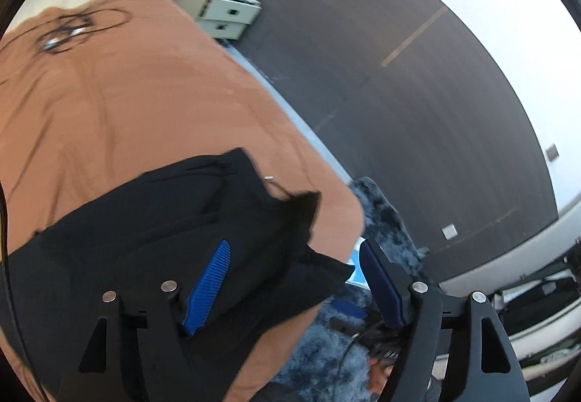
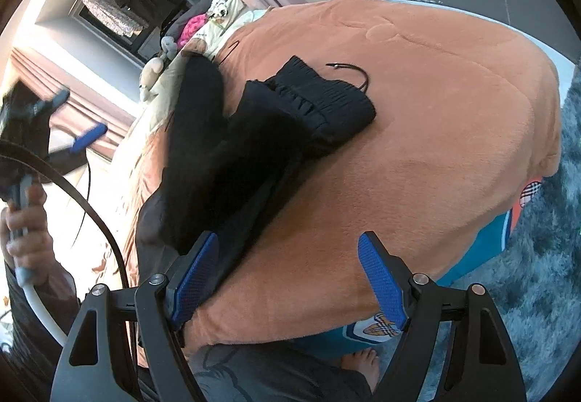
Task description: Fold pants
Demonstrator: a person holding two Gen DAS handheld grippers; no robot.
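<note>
Pants [image 2: 254, 140] | on blanket [image 2: 435, 147] | under left tongs [image 1: 294, 278] (spread apart)

The left wrist camera sits behind the left gripper [image 1: 296, 280] and looks forward and downward along its fingers, close above the near corner of the orange blanket [image 1: 120, 104], facing the far nightstand [image 1: 227, 15] and the dark wall. The right wrist camera sits behind the right gripper [image 2: 288, 278], tilted downward from the near edge of the bed and facing across it. Both views share the black pants [image 2: 254, 147], the blanket, the nightstand and the grey rug [image 2: 544, 256]. The right view also takes in the left gripper at its left edge.
</note>
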